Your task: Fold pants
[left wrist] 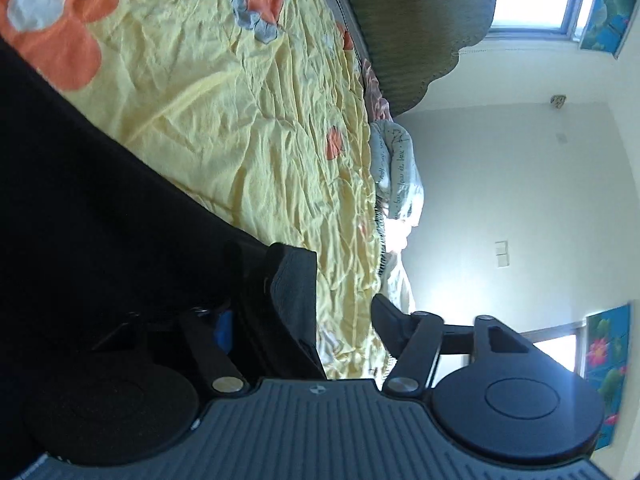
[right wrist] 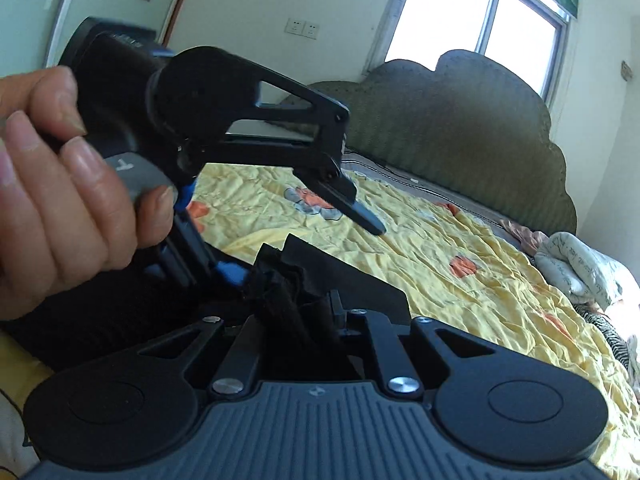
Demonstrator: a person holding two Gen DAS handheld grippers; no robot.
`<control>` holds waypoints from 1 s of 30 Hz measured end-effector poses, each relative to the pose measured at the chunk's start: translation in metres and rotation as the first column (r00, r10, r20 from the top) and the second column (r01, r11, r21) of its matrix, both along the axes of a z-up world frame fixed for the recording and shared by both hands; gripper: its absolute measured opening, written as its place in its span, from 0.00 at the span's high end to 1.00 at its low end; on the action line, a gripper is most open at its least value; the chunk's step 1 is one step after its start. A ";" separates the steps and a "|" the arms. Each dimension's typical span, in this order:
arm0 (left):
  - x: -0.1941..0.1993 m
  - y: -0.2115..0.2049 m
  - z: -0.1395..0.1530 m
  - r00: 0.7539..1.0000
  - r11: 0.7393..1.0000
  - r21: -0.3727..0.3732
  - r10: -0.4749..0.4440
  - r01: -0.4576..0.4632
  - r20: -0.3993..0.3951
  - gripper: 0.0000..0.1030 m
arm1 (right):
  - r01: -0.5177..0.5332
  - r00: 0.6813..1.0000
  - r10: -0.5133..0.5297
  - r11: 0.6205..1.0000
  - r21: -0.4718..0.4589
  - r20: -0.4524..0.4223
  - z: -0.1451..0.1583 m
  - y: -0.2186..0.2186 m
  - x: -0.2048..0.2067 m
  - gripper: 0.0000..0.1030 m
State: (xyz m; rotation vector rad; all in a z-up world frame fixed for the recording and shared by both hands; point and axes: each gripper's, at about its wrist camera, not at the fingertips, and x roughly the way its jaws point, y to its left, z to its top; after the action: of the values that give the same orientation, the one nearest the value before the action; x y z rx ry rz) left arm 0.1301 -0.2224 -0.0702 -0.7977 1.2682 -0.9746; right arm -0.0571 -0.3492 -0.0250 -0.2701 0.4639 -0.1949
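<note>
The black pants [left wrist: 100, 208] lie on the yellow flowered bedsheet [left wrist: 240, 120] and fill the left of the left wrist view. My left gripper [left wrist: 332, 284] is open: one finger [left wrist: 292, 280] lies against the pants' edge, the other finger [left wrist: 390, 316] stands free in the air. In the right wrist view my right gripper [right wrist: 304, 300] is shut on a bunched fold of the black pants [right wrist: 280, 280]. The left gripper [right wrist: 304, 240] shows there too, held in a hand [right wrist: 48, 200], its jaws spread wide just above the pants.
A green padded headboard [right wrist: 460, 120] stands at the far end of the bed under a window [right wrist: 480, 20]. A crumpled white quilt [right wrist: 580, 268] lies at the bed's right side. The yellow sheet [right wrist: 460, 272] spreads out beyond the pants.
</note>
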 end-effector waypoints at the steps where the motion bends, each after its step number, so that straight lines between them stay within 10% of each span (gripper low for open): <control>1: 0.000 0.002 0.004 0.999 0.999 0.033 -0.003 0.002 0.034 0.64 | -0.006 1.000 0.006 1.000 -0.007 -0.003 -0.001 0.003 0.001 0.92; 4: -0.003 0.010 0.010 0.992 0.992 0.123 -0.010 -0.006 0.126 0.94 | -0.018 1.000 0.018 1.000 -0.002 -0.006 0.002 0.009 0.003 0.92; 15: -0.017 0.050 0.044 0.895 0.957 0.287 -0.101 -0.032 0.434 0.95 | -0.106 0.994 0.107 0.994 0.039 -0.006 0.010 0.041 0.017 0.92; 30: 0.003 0.138 0.047 0.863 0.918 0.362 -0.045 -0.164 0.503 0.95 | -0.294 0.956 0.295 0.954 0.065 -0.007 0.009 0.104 0.050 0.92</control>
State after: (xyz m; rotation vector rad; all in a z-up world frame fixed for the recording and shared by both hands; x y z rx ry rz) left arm 0.1334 -0.0843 -0.0227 -0.2342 0.9235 -0.7693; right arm -0.0073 -0.2455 -0.0161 -0.2754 0.4403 0.1138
